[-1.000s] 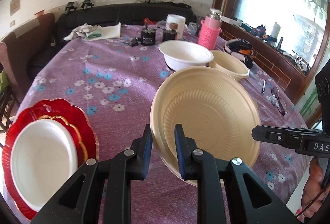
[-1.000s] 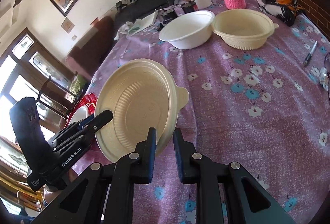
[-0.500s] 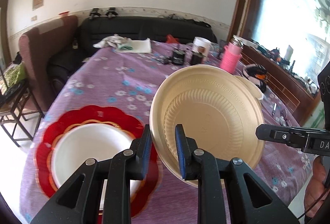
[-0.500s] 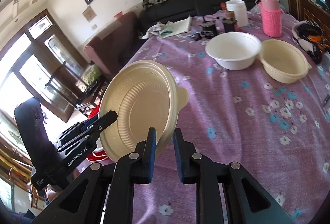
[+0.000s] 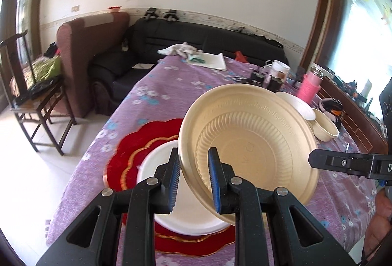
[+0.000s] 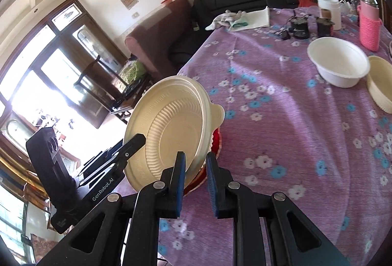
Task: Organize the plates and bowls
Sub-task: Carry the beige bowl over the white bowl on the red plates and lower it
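Over the near left corner of the table (image 5: 156,94), I have the beige plastic plate (image 5: 247,151) pinched by its rim on two sides: my left gripper (image 5: 193,180) is clamped on the edge nearest me, and my right gripper (image 6: 194,180) is closed on the opposite edge. The plate is lifted and tilted, its ribbed inside facing my left camera, its small tab (image 6: 218,114) pointing toward the far end of the table.

Below it lies the stack I judge I am aiming for: a white plate (image 5: 186,217) resting on a red scalloped plate (image 5: 137,143). The beige plate overlaps both from my left view but is not touching them.

To do this well, I should level the plate first, bringing both grippers to the same height, then centre it over the white plate before lowering. Both grips sit only on the thin rim, so pulling the grippers apart or twisting them could bend it or make it slip. I would let go only once it rests flat.

The white bowl (image 6: 338,65) and the beige bowl (image 6: 379,84) stand touching near the far right edge, well apart from here.
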Motion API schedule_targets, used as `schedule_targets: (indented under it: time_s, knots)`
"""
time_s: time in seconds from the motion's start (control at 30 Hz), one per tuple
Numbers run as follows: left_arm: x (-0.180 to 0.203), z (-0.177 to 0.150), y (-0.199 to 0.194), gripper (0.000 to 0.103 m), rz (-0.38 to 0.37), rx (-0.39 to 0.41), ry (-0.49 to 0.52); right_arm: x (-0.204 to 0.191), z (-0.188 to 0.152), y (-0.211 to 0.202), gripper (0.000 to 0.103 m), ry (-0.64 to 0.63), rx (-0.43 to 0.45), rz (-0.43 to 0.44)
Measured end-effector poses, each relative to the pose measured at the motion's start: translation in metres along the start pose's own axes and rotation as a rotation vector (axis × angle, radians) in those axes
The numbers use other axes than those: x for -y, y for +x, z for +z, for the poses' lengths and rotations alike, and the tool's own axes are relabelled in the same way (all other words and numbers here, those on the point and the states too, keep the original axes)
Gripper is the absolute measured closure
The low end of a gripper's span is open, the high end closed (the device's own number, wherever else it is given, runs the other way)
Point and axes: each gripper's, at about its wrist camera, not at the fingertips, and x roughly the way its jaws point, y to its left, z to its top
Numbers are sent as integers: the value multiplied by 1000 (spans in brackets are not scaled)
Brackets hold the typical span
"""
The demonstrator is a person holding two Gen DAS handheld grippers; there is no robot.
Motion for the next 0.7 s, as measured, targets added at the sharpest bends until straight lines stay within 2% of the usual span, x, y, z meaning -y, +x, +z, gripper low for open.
schedule_targets:
  time_s: [0.2, 0.4, 0.7]
  knots:
    - [-28, -5, -1, 82, 38, -9, -41, -16, -2, 30, 83, 6, -70, 30]
    - [-42, -8, 9, 82, 49, -34, -69, -14, -8, 58, 83, 45, -141, 47]
    - [-49, -10, 20, 82, 49, -60, -84, -11, -10, 75, 82, 67, -177, 34]
